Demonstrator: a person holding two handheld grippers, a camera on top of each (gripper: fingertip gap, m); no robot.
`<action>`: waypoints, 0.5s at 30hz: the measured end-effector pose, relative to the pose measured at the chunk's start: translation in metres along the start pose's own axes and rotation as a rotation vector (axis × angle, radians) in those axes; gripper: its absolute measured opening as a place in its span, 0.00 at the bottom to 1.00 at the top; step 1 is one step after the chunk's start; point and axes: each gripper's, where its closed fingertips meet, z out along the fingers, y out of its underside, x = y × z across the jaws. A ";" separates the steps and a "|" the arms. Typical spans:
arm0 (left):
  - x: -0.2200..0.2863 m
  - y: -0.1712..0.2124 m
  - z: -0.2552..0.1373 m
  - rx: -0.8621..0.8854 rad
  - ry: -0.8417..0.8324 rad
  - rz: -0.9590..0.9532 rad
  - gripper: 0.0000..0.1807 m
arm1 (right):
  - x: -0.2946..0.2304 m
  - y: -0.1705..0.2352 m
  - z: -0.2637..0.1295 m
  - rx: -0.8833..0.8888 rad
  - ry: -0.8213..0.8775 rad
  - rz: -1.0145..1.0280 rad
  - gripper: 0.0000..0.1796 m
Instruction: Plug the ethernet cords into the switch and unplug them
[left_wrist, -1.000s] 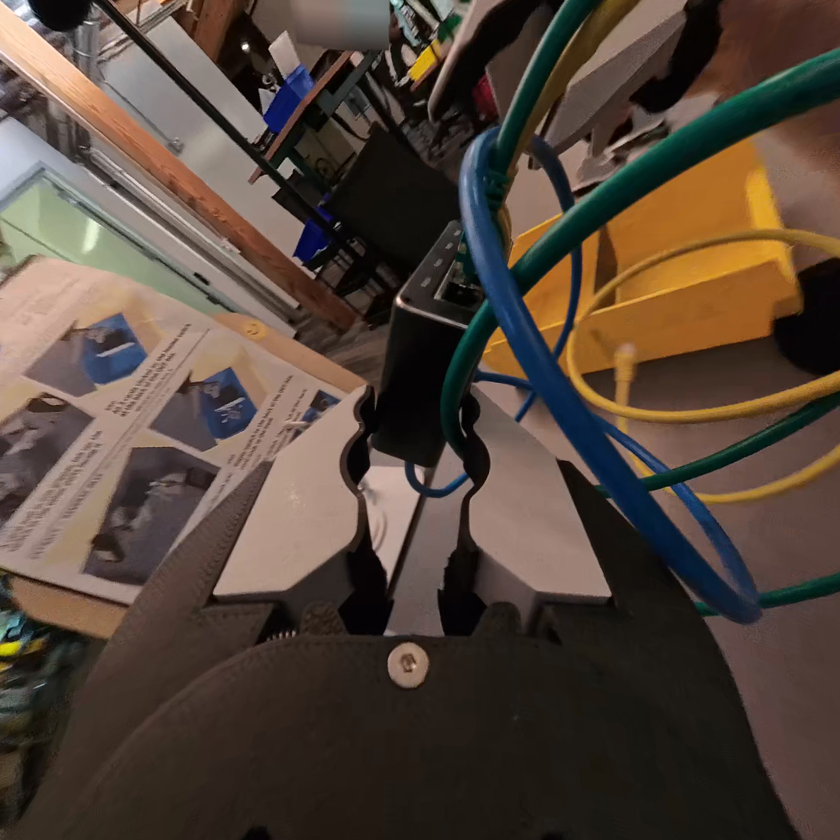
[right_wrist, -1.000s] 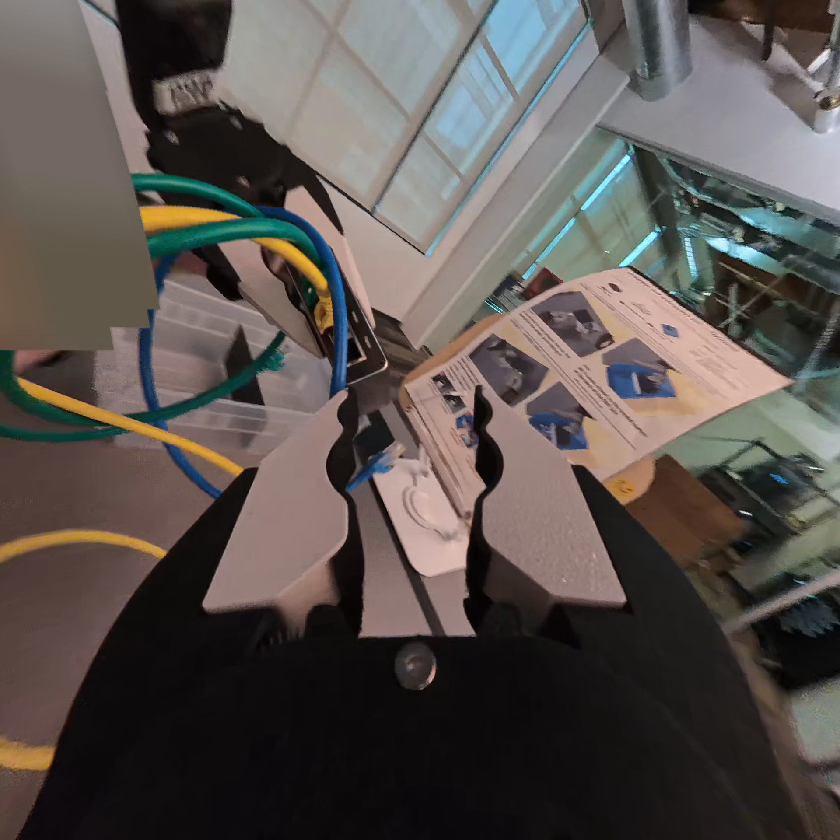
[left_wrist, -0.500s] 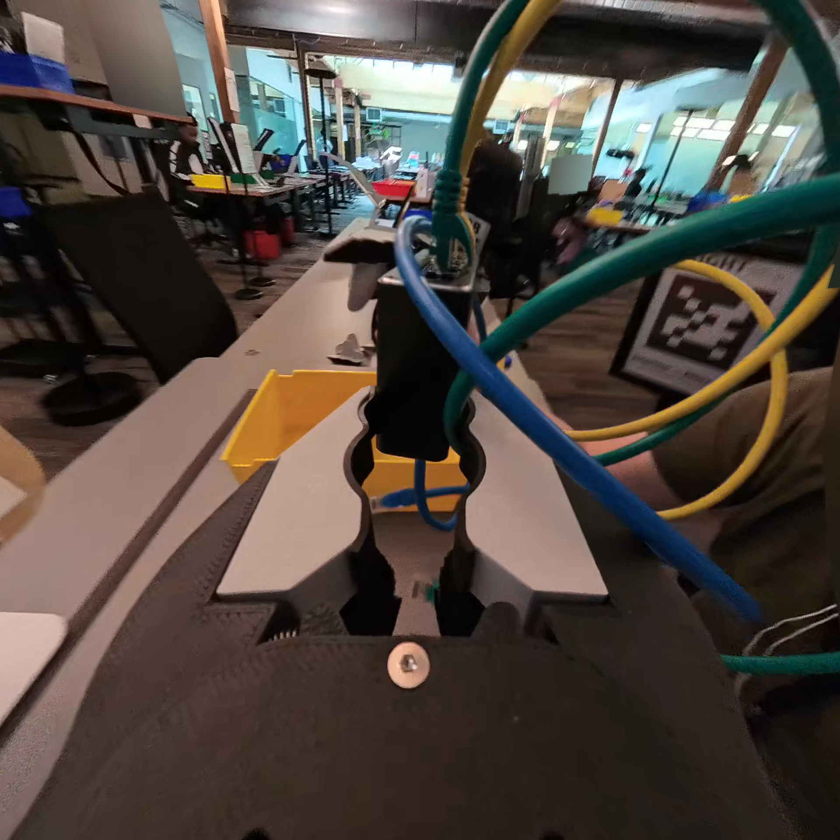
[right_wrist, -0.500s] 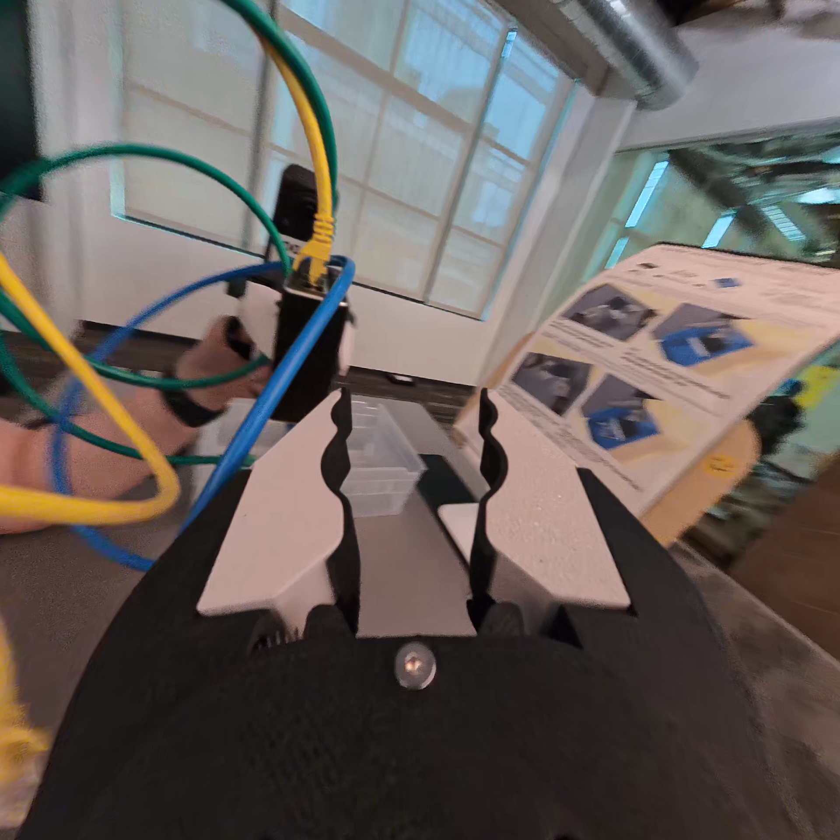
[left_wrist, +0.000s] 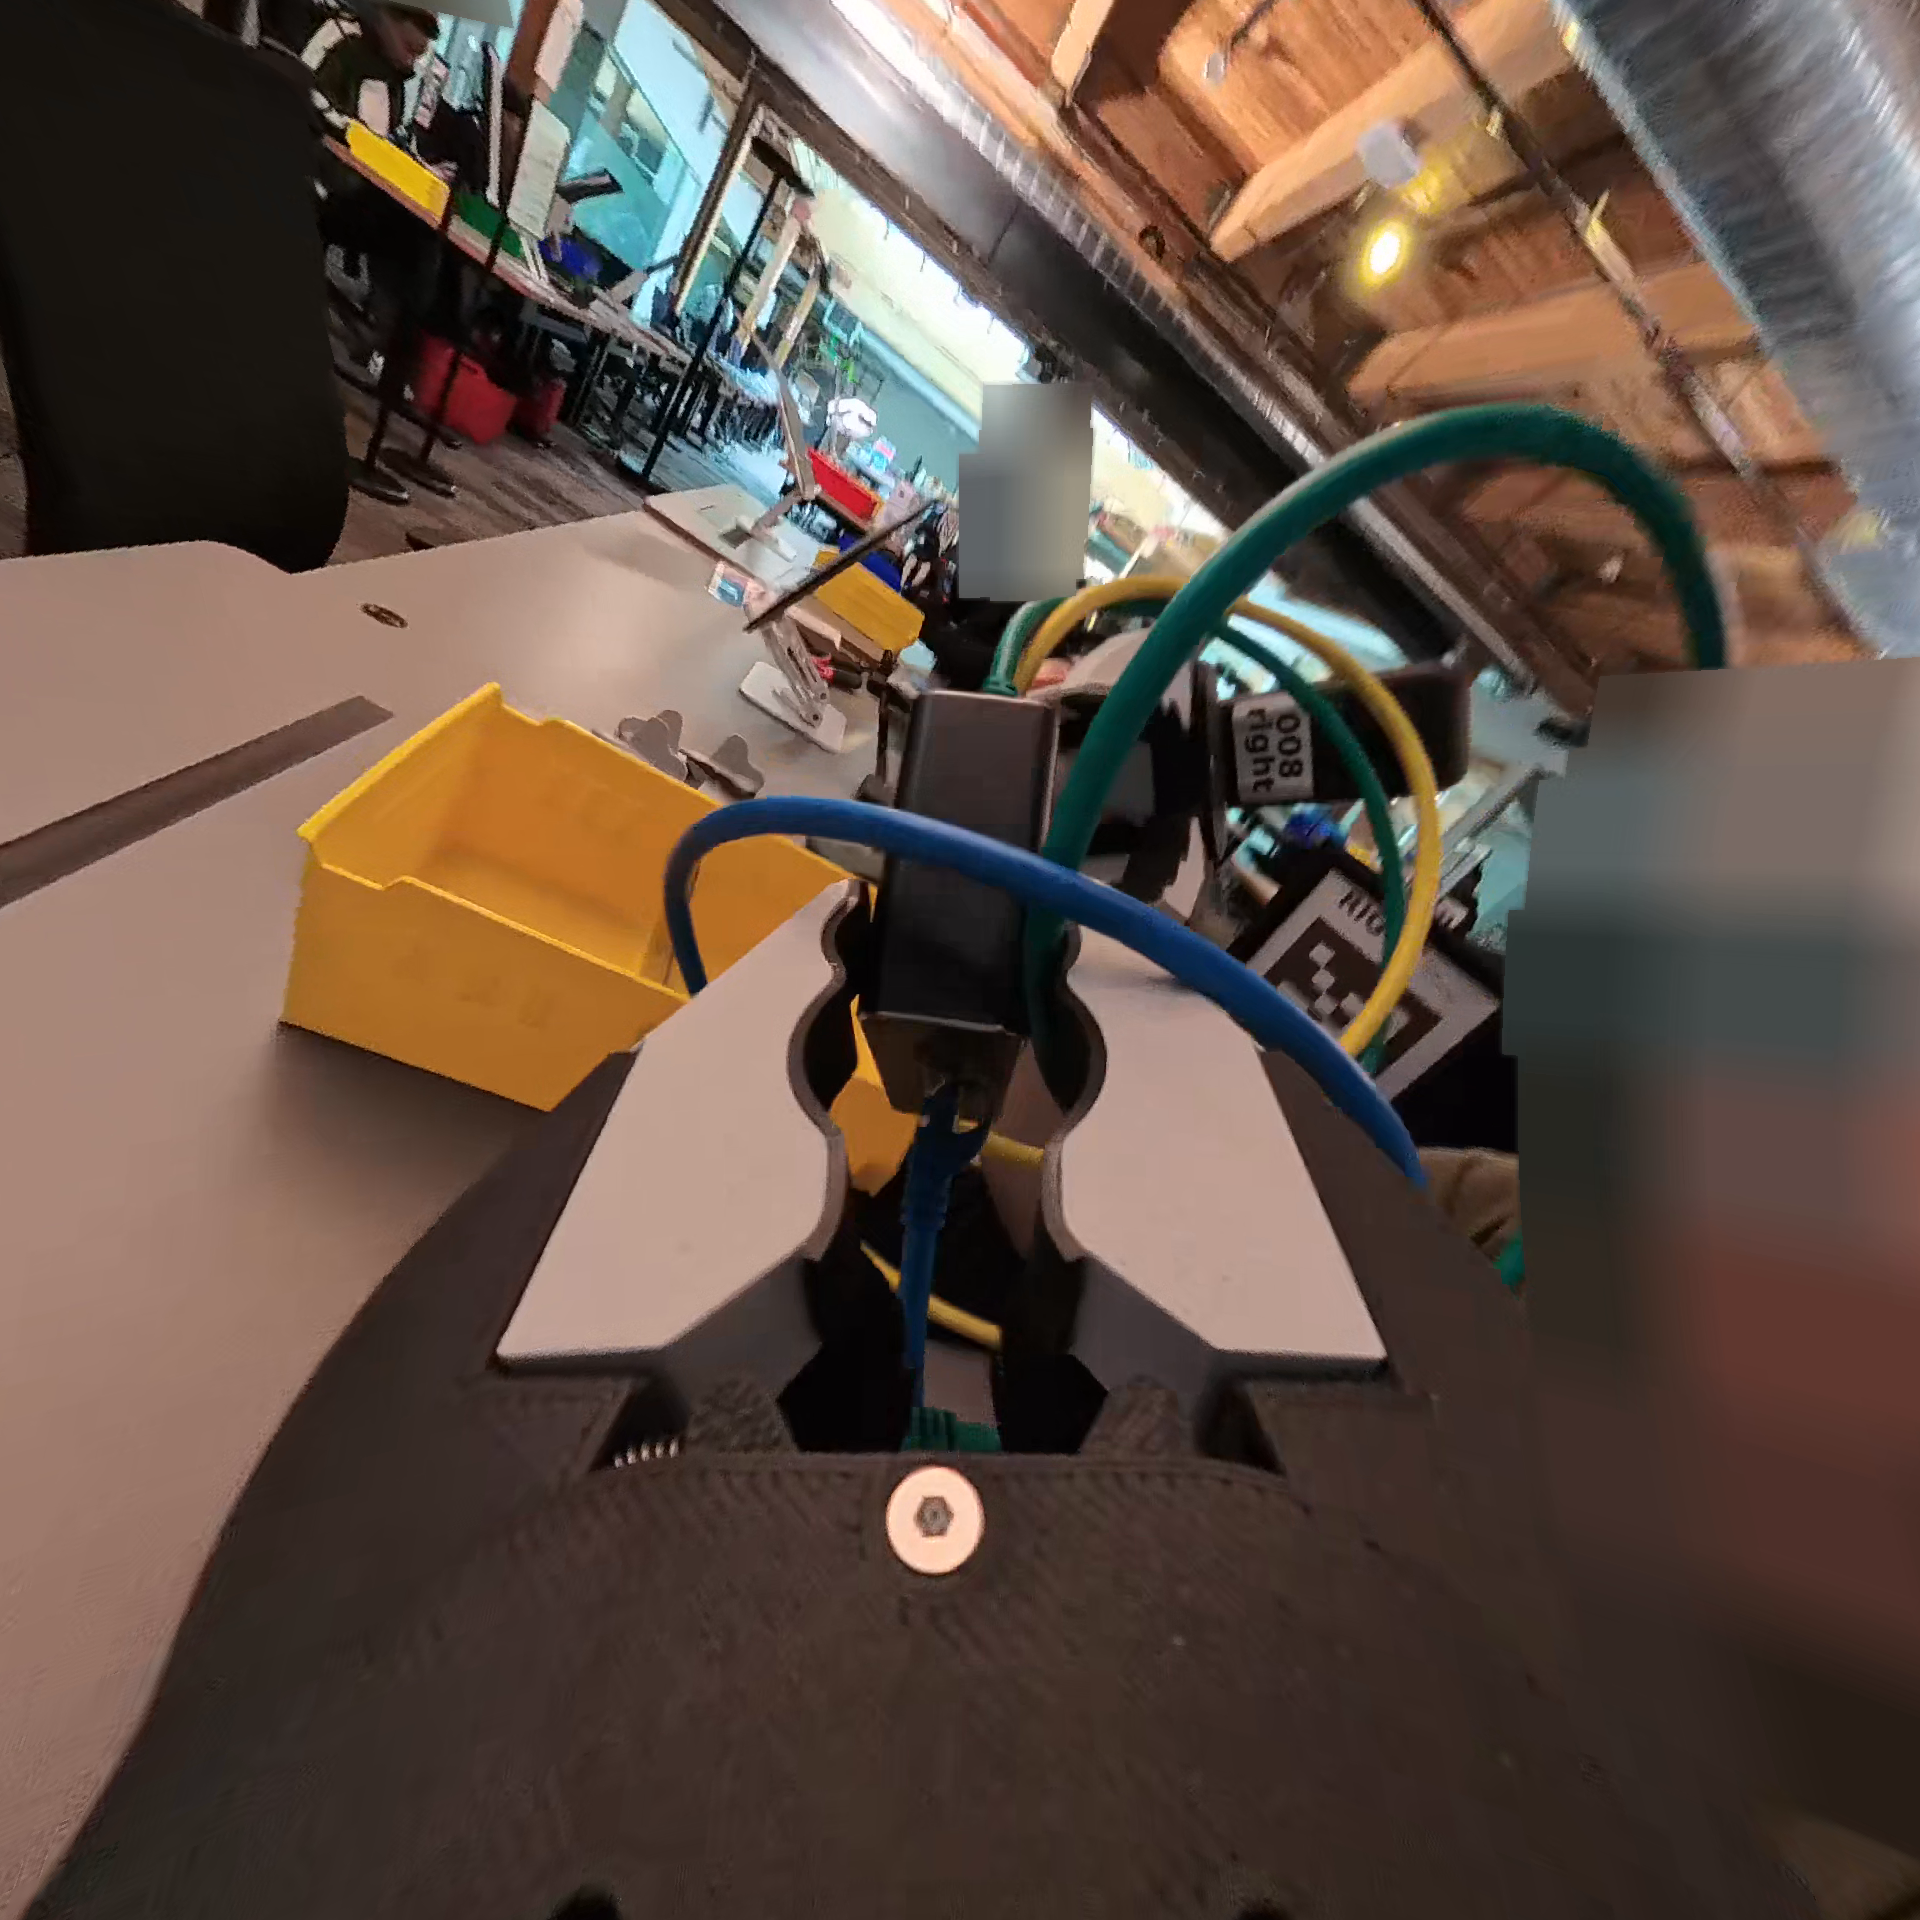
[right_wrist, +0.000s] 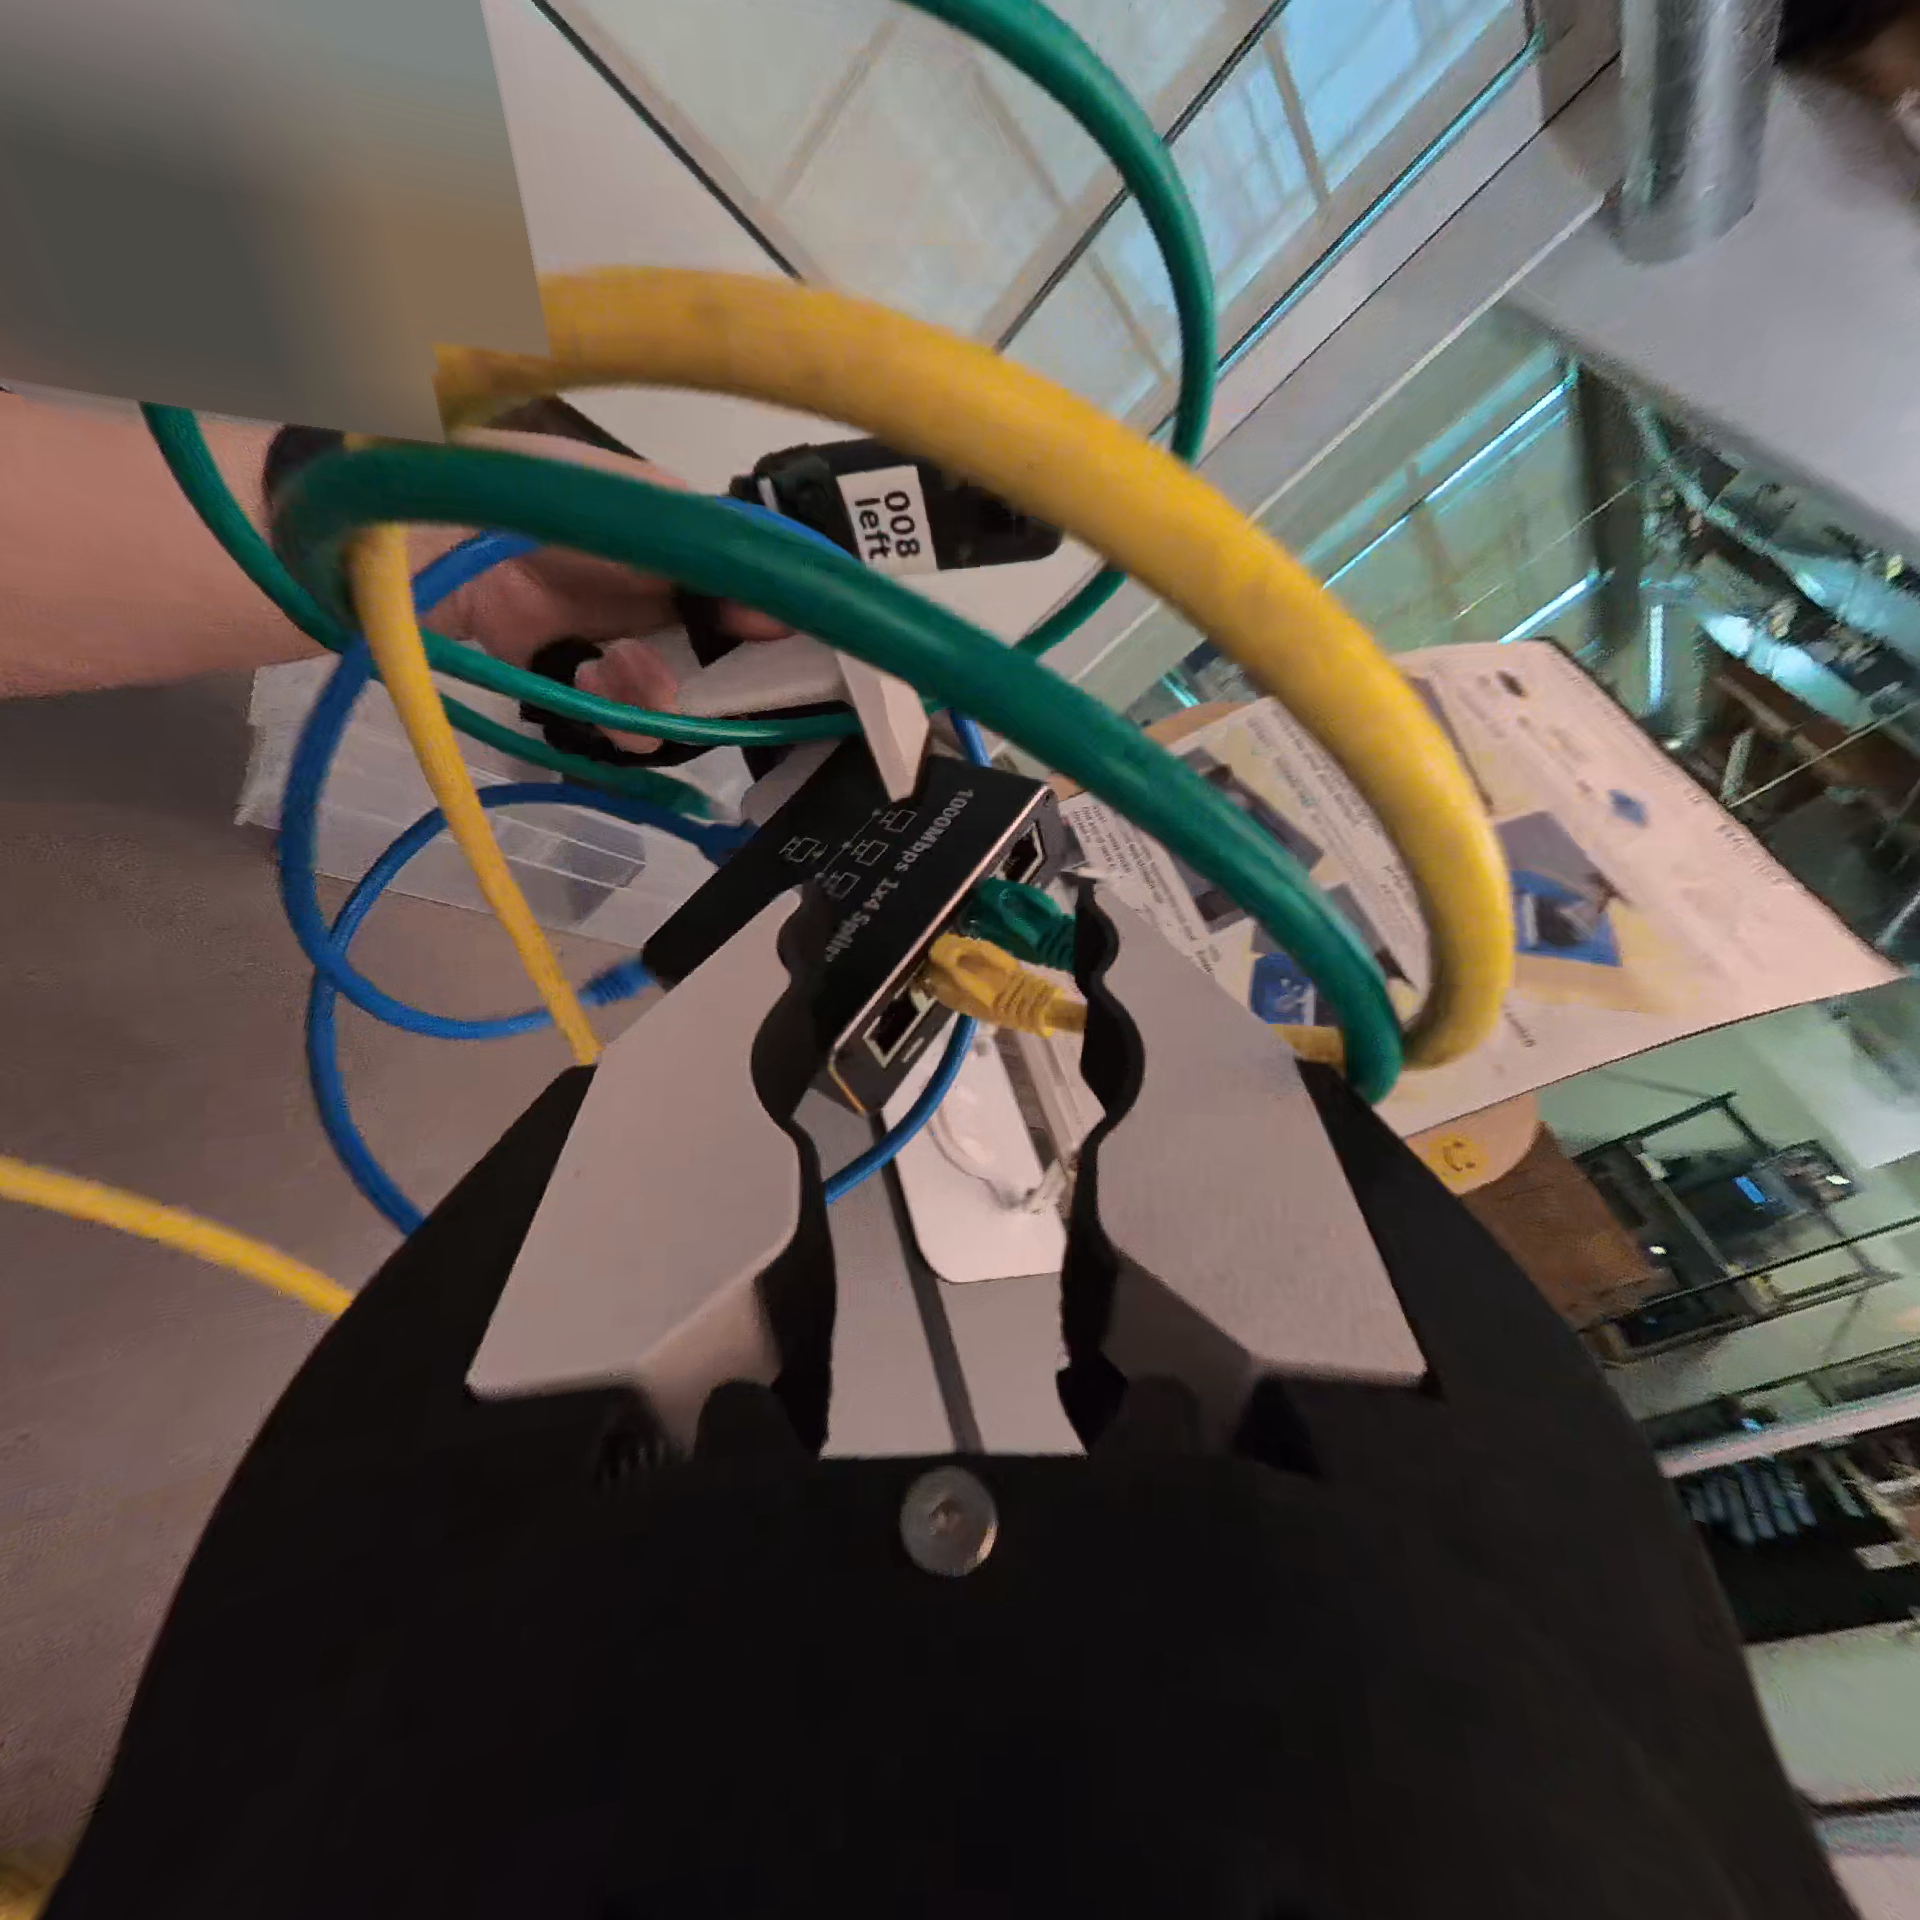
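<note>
My left gripper (left_wrist: 951, 925) is shut on the black switch (left_wrist: 961, 831) and holds it above the table. A blue cord (left_wrist: 935, 1153) is plugged into the switch's near end and loops over it. In the right wrist view the switch (right_wrist: 831, 883) shows its port face, with a green plug (right_wrist: 1023, 914) and a yellow plug (right_wrist: 992, 982) in two ports. One port on each side of them is empty. My right gripper (right_wrist: 940, 966) is open, its jaws either side of the port end and the two plugs. The green cord (right_wrist: 935, 665) and yellow cord (right_wrist: 1195, 499) arch over it.
A yellow bin (left_wrist: 499, 894) stands on the grey table (left_wrist: 156, 1091) to the left. A black-and-white marker board (left_wrist: 1351, 966) is behind the cords. A clear plastic box (right_wrist: 468, 831), a picture poster (right_wrist: 1558, 883) and a white card (right_wrist: 987, 1216) lie beyond the switch. My right fingertips sit around 5 centimetres from my left ones.
The left gripper has kept its hold and turned the switch. The right gripper has moved in close to the port face, and its open jaws now flank the yellow and green plugs.
</note>
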 end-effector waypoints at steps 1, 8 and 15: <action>-0.003 -0.003 -0.003 0.028 0.008 -0.031 0.17 | 0.000 0.001 0.000 0.001 -0.010 0.020 0.31; -0.019 -0.019 -0.018 0.178 0.034 -0.150 0.16 | -0.011 0.017 0.023 -0.120 0.002 -0.088 0.45; -0.023 -0.031 -0.035 0.300 0.140 -0.301 0.16 | -0.007 0.027 0.054 -0.233 0.252 -0.657 0.49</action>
